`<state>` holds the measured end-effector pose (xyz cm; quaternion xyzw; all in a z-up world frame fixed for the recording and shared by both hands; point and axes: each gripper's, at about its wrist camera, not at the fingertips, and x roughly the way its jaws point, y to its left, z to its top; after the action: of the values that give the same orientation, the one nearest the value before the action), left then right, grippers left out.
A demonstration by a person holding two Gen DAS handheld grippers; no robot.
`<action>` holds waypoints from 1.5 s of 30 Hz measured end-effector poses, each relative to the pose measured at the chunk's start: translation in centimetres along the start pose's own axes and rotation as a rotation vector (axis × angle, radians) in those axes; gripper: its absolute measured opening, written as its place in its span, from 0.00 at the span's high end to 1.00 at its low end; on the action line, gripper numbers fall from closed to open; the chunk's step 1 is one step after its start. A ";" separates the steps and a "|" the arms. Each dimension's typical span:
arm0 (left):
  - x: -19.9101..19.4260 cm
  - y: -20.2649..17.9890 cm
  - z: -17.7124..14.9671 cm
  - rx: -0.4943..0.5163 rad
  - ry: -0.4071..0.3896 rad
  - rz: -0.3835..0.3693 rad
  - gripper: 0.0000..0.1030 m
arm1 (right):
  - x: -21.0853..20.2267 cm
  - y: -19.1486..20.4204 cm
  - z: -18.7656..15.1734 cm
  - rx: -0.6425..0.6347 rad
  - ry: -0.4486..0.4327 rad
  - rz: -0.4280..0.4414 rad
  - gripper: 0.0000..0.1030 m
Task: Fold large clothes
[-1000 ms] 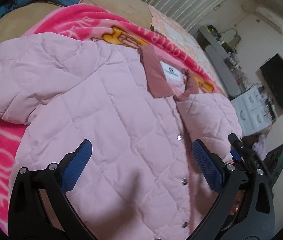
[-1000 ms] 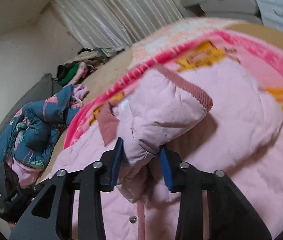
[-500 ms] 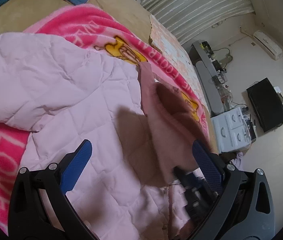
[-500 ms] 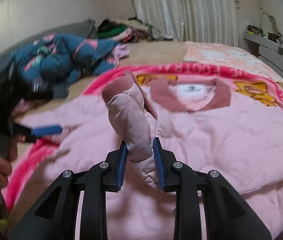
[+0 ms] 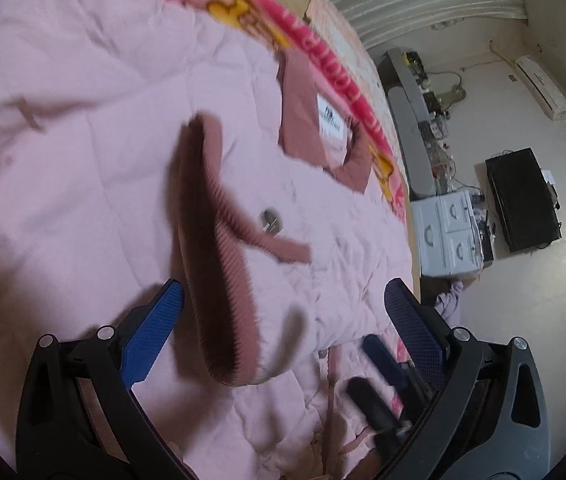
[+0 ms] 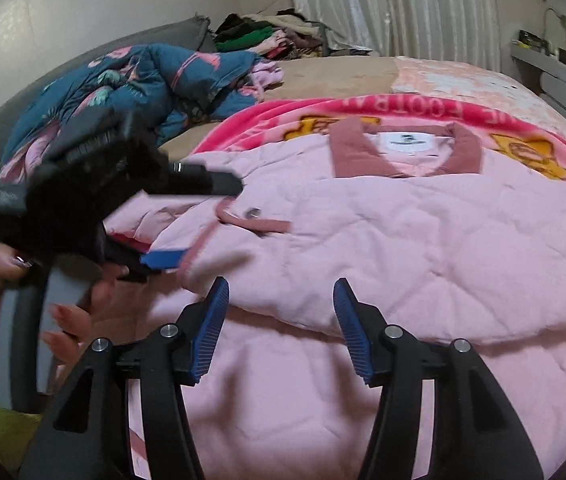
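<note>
The pink quilted jacket [image 6: 423, 248] lies spread on a bright pink blanket [image 6: 283, 124] on the bed, its dusty-rose collar [image 6: 407, 152] at the far end from both tools. One sleeve is folded across the chest, and its ribbed cuff [image 5: 219, 248] sits between the left gripper's [image 5: 283, 320] blue pads [image 5: 151, 332], just ahead of them. That gripper's fingers stand wide apart and hold nothing; whether the left pad brushes the cuff cannot be told. The right gripper [image 6: 281, 328] is likewise spread open and empty, hovering over the folded sleeve's lower edge. Beyond and to its left lie a crumpled teal floral quilt [image 6: 131, 92] and a heap of clothes [image 6: 267, 34].
</note>
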<state>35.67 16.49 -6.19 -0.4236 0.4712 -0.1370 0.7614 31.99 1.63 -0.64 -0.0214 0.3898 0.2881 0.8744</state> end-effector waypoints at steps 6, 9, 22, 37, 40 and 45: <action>1.2 -0.5 -0.8 0.055 -0.005 0.058 0.09 | -3.1 -4.0 -0.5 0.048 -0.038 -0.116 0.47; 1.5 -0.6 -1.1 0.092 -0.012 0.059 0.31 | -4.5 -6.7 -0.9 0.090 -0.046 -0.168 0.47; -1.2 -6.4 -2.3 0.419 -0.180 0.133 0.89 | -8.1 -13.8 -3.6 0.219 -0.039 -0.283 0.45; -1.3 -2.1 0.8 0.392 -0.234 0.310 0.90 | -6.9 -17.2 1.4 0.172 -0.067 -0.352 0.44; -1.0 -1.6 0.4 0.398 -0.222 0.331 0.90 | -5.6 -17.5 2.9 0.145 -0.061 -0.355 0.41; -0.7 -1.2 0.3 0.390 -0.207 0.343 0.90 | -2.3 -18.6 4.9 0.106 -0.021 -0.365 0.40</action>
<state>35.79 16.31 -4.80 -0.1948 0.4204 -0.0502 0.8847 43.76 -13.70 0.84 -0.0428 0.3848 0.1038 0.9162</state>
